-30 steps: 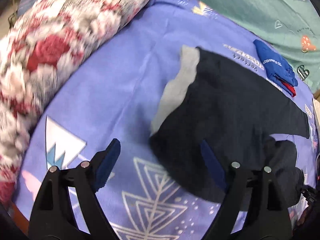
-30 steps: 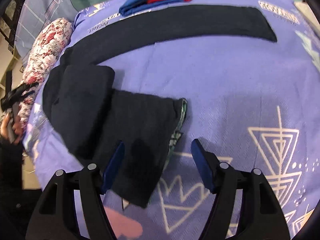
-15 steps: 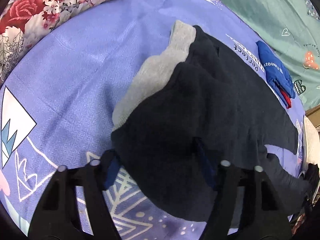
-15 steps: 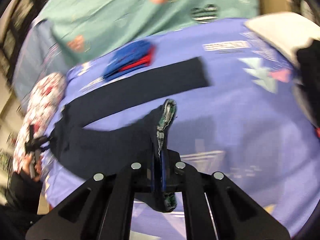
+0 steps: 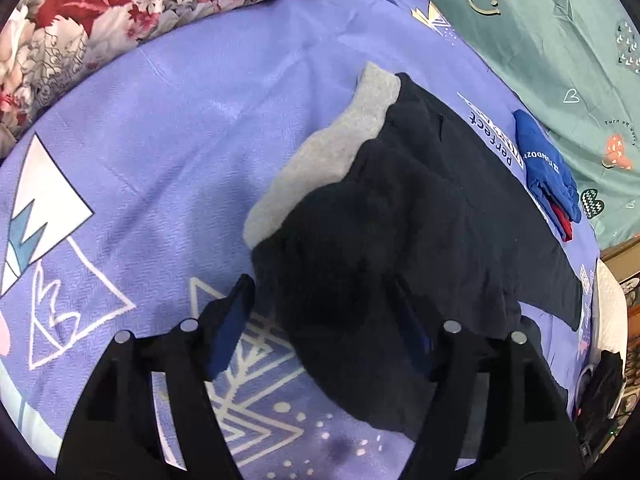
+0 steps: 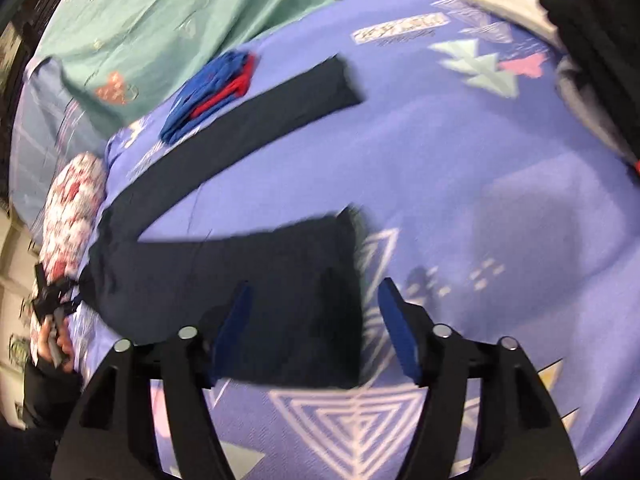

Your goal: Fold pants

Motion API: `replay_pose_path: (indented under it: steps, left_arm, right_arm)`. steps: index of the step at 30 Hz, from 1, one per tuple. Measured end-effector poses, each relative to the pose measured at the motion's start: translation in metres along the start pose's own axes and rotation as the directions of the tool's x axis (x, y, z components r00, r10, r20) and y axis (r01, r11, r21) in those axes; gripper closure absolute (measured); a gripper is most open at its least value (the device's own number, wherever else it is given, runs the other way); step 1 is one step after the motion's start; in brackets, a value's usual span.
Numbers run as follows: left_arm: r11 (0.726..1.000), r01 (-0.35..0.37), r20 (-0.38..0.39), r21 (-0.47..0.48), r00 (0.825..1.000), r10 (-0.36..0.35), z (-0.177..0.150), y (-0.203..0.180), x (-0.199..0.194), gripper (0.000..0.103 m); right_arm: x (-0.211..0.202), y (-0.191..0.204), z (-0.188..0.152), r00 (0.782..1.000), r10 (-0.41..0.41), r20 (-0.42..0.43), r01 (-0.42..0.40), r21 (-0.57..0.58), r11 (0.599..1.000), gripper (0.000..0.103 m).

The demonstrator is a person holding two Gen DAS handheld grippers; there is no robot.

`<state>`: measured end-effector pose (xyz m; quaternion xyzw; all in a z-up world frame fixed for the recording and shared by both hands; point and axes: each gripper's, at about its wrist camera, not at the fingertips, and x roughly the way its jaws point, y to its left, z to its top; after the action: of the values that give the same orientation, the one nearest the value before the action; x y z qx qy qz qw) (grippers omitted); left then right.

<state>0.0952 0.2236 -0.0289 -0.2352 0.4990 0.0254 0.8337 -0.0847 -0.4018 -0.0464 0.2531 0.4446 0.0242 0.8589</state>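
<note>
Left wrist view: dark pants [image 5: 400, 220] lie bunched on the purple bedspread [image 5: 180, 140], grey waistband [image 5: 332, 152] turned out.
Left gripper [image 5: 324, 328]: jaws opening, fabric between them, pads not pressing.
Right gripper [image 6: 312, 320]: jaws opening over one pant leg's end, nothing gripped.
Legs: spread apart in a V.
Nearby: folded blue-and-red garment [image 6: 212, 92], floral pillow [image 5: 100, 12].

Purple patterned bedsheet [image 5: 192, 128]; floral pillow [image 5: 100, 12] at its edge; folded blue-and-red garment [image 5: 548, 172] — teal sheet [image 5: 560, 40] behind.
</note>
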Motion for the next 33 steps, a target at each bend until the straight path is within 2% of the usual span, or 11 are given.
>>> replay_pose_path:
  steps: [2, 4, 7, 8, 9, 10, 18, 24, 25, 29, 33]
  left_arm:
    - [1.000, 0.018, -0.004, 0.014, 1.000, -0.018, -0.001, -0.009, 0.006, 0.046]
    - [0.998, 0.011, 0.021, 0.055, 1.000, -0.012, -0.002, -0.023, 0.007, 0.077]
    - [0.997, 0.064, 0.068, 0.038, 0.995, -0.067, -0.004, -0.026, -0.003, 0.087]
    - [0.997, 0.063, 0.078, 0.040, 0.995, -0.066, -0.003, -0.028, -0.005, 0.089]
    - [0.997, 0.070, 0.088, 0.044, 0.993, -0.074, -0.003, -0.029, -0.009, 0.090]
    - [0.996, 0.077, 0.093, 0.046, 0.992, -0.081, -0.002, -0.029, -0.013, 0.091]
    - [0.991, 0.115, 0.128, 0.067, 0.984, -0.123, -0.005, -0.025, -0.049, 0.092]
    - [0.997, 0.073, 0.063, 0.015, 0.995, -0.073, -0.011, -0.005, -0.017, 0.086]
    - [0.998, 0.066, 0.053, 0.004, 0.996, -0.066, -0.012, -0.002, -0.011, 0.078]
    - [0.999, 0.051, 0.034, -0.011, 0.998, -0.051, -0.013, 0.002, 0.001, 0.048]
    - [0.998, 0.057, 0.029, 0.011, 0.998, -0.057, -0.011, -0.005, 0.004, 0.052]
  right_arm:
    - [0.009, 0.008, -0.004, 1.000, -0.005, -0.018, 0.005, -0.011, 1.000, 0.025]
    - [0.015, 0.009, -0.004, 0.999, 0.040, -0.027, -0.039, 0.026, 0.999, 0.014]
    - [0.026, 0.010, -0.001, 0.981, 0.184, -0.053, -0.181, 0.056, 0.982, 0.008]
    - [0.028, 0.013, -0.001, 0.976, 0.209, -0.061, -0.206, 0.047, 0.977, 0.030]
    - [0.032, 0.014, 0.000, 0.980, 0.177, -0.088, -0.174, 0.037, 0.984, 0.078]
    - [0.037, 0.012, 0.001, 0.980, 0.159, -0.116, -0.154, 0.049, 0.987, 0.098]
    - [-0.031, -0.005, 0.028, 0.991, 0.099, 0.089, -0.105, 0.062, 0.992, 0.097]
    - [-0.015, -0.021, 0.018, 0.999, 0.036, -0.006, -0.035, 0.109, 0.993, 0.093]
    - [-0.006, -0.023, 0.013, 0.999, 0.024, -0.033, -0.020, 0.120, 0.993, 0.093]
    - [0.009, -0.027, -0.001, 0.998, -0.017, -0.065, 0.025, 0.129, 0.991, 0.056]
    - [0.015, -0.011, 0.003, 0.996, -0.068, -0.058, 0.071, 0.049, 0.996, 0.051]
